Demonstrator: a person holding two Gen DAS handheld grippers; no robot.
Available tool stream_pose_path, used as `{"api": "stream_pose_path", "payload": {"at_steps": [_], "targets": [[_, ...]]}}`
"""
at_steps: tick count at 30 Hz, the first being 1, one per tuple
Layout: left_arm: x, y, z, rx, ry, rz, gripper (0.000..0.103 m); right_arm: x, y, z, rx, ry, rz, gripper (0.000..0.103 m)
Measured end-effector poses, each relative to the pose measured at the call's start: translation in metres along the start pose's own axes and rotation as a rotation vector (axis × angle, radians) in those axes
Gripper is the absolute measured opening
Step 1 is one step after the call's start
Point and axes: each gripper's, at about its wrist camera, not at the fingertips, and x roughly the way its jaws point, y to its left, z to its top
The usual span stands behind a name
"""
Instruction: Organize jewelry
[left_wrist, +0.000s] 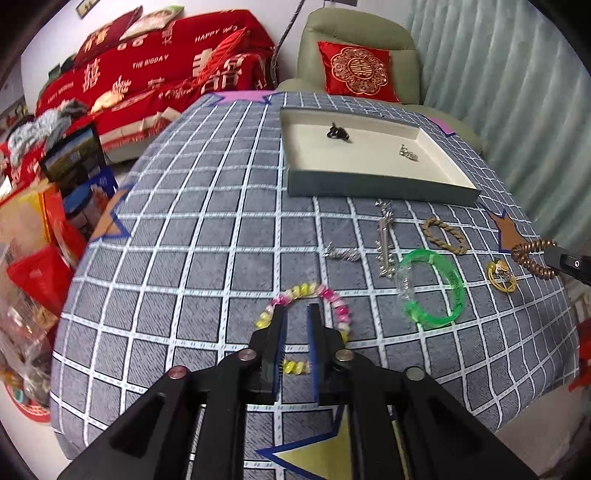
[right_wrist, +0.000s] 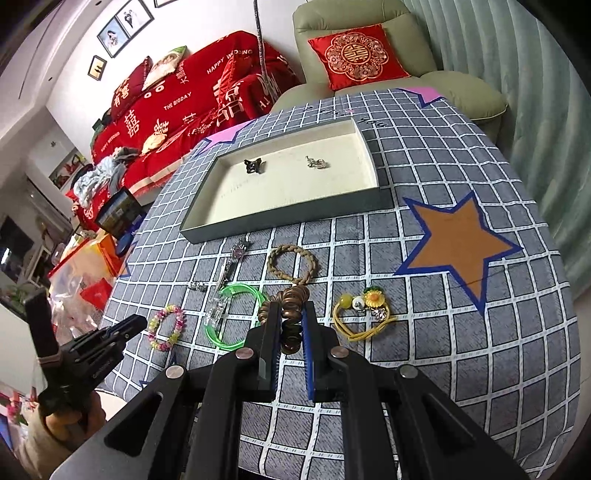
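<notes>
The shallow cream-lined tray (right_wrist: 207, 225) sits on the checked tablecloth (right_wrist: 461, 350) and holds only two small pieces so far: a dark hair claw (right_wrist: 253, 165) and a small silver trinket (right_wrist: 316, 162). Most of the sorting therefore looks still to do.

Still lying on the cloth in front of the tray are a long silver hair clip (left_wrist: 385, 240), a small silver piece (left_wrist: 341, 253) beside it, a braided tan bracelet (right_wrist: 292, 263), a translucent green bangle (left_wrist: 434, 290) with a clear clip (left_wrist: 403, 286) resting on its rim, a yellow hair tie with flower charms (right_wrist: 364, 315), and a pink-and-yellow beaded bracelet (left_wrist: 306, 325).

The right gripper (right_wrist: 290, 325) is clenched on a brown spiral hair tie (right_wrist: 290, 314); in the left wrist view that coil hangs clear of the cloth, so I judge it is on its way to the tray. The left gripper (left_wrist: 297, 325) hovers over the beaded bracelet with its jaws partly apart; the left finger overlaps the bead ring's near-left side, the right finger sits inside the ring, and no beads are pinched. That bracelet seems the next pick, which would leave six loose items
</notes>
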Motion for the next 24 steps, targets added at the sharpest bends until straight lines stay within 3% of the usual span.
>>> {"api": "stream_pose_path", "payload": {"at_steps": [1, 2, 3, 7, 12, 14, 16, 18, 20, 24], "targets": [[0.001, 0.003, -0.001, -0.008, 0.001, 0.007, 0.099, 0.000, 0.000, -0.001, 0.001, 0.000, 0.001, 0.012], [0.000, 0.004, -0.002, -0.011, -0.003, 0.026, 0.103, 0.001, 0.000, -0.001, 0.003, 0.001, 0.002, 0.012], [-0.001, 0.004, -0.002, -0.001, -0.029, 0.049, 0.103, 0.001, 0.000, -0.001, 0.004, 0.002, 0.002, 0.012], [0.010, 0.007, -0.002, 0.024, -0.011, 0.102, 0.103, 0.003, 0.002, -0.002, 0.005, 0.007, 0.006, 0.012], [0.030, 0.016, 0.001, 0.015, 0.047, 0.095, 0.103, 0.004, 0.005, -0.004, 0.001, 0.012, 0.012, 0.012], [0.039, 0.014, 0.001, 0.034, 0.085, 0.088, 0.085, 0.006, 0.004, -0.005, 0.002, 0.014, 0.014, 0.012], [0.043, 0.012, 0.000, 0.050, 0.099, 0.072, 0.080, 0.006, 0.004, -0.005, 0.006, 0.014, 0.015, 0.012], [0.042, 0.007, -0.001, 0.078, 0.100, 0.054, 0.065, 0.005, 0.004, -0.005, 0.007, 0.010, 0.016, 0.012], [0.039, 0.002, -0.001, 0.111, 0.090, 0.036, 0.021, 0.004, 0.004, -0.005, 0.008, 0.008, 0.016, 0.012], [0.035, -0.001, -0.002, 0.105, 0.090, -0.017, 0.018, 0.003, 0.004, -0.004, 0.013, 0.003, 0.020, 0.012]]}}
